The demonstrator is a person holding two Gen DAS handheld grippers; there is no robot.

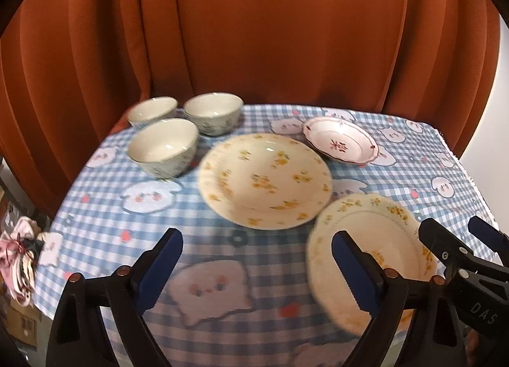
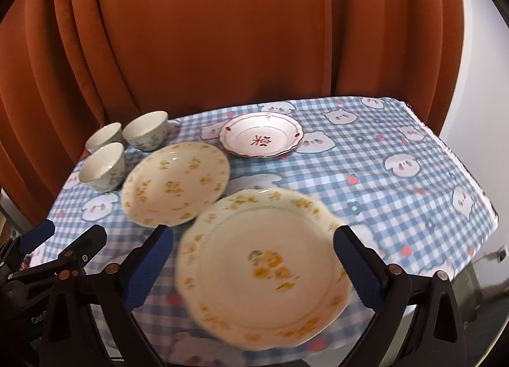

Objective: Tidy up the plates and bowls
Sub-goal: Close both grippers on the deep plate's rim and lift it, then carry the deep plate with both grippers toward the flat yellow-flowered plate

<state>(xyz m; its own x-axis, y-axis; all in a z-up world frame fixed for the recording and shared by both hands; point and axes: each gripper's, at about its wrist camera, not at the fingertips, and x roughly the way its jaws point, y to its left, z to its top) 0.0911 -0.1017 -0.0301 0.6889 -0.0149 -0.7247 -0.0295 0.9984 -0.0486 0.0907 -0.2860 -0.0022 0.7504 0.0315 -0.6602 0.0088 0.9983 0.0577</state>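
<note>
Left gripper (image 1: 257, 266) is seen spread wide, nothing between the pads, only the checked cloth (image 1: 203, 239) of the worktop below. Right gripper (image 2: 254, 265) is also spread, jaws standing to either side of the scalloped plate (image 2: 264, 271); no pad is seen pressing on the rim, so no grip is read. Blur is noted on that plate.

Landmark taken: the scalloped plate, at the near edge of the worktop.
- Round yellow-flowered plate (image 2: 175, 185) is set just beyond it and to the left, rims nearly touching.
- Pink-rimmed plate (image 2: 261, 139) is placed further back, apart from it.
- Three bowls (image 2: 101, 166) are clustered at the far left corner, well apart from it.
- Rust curtain (image 2: 222, 32) is hung behind everything.

Key relation: the scalloped plate is centred straight ahead of the right gripper, while it is offset to the right of the left gripper, past its right finger. Right hand is judged nearer. Plate is round, so no long axis applies; a rim pinch is judged necessary.
</note>
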